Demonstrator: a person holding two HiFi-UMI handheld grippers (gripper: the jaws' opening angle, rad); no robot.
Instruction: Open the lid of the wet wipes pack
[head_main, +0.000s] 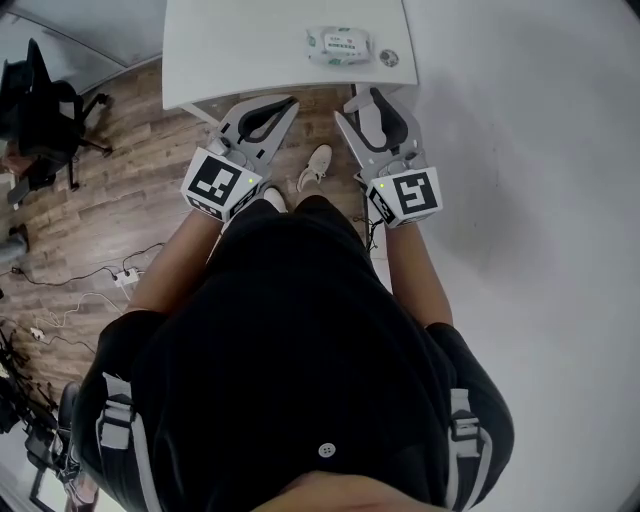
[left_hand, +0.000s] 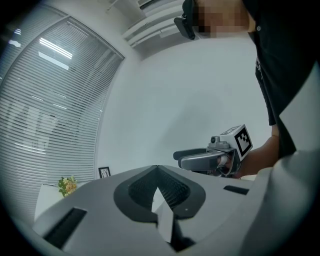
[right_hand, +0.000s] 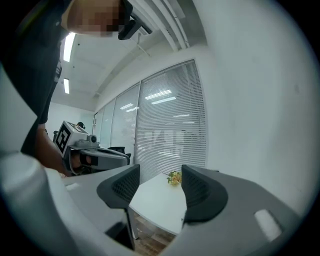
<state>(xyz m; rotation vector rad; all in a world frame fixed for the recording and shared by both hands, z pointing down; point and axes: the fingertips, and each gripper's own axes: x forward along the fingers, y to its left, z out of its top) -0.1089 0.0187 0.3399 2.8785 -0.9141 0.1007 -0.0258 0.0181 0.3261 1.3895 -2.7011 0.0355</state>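
Note:
The wet wipes pack (head_main: 338, 44), white with a green label, lies flat on the white table (head_main: 230, 50) near its front right corner, lid down. Both grippers hover side by side short of the table's near edge, pointing toward it. My left gripper (head_main: 288, 103) has its jaws together at the tips, with nothing between them (left_hand: 157, 168). My right gripper (head_main: 355, 103) is open and empty (right_hand: 160, 180), below and slightly right of the pack. Neither gripper view shows the pack.
A small round object (head_main: 389, 58) sits on the table right of the pack. A black office chair (head_main: 45, 110) stands at the left on the wood floor, with cables (head_main: 110, 280) nearby. A white wall (head_main: 540, 150) runs along the right. Flowers (right_hand: 174, 177) stand on the table's far end.

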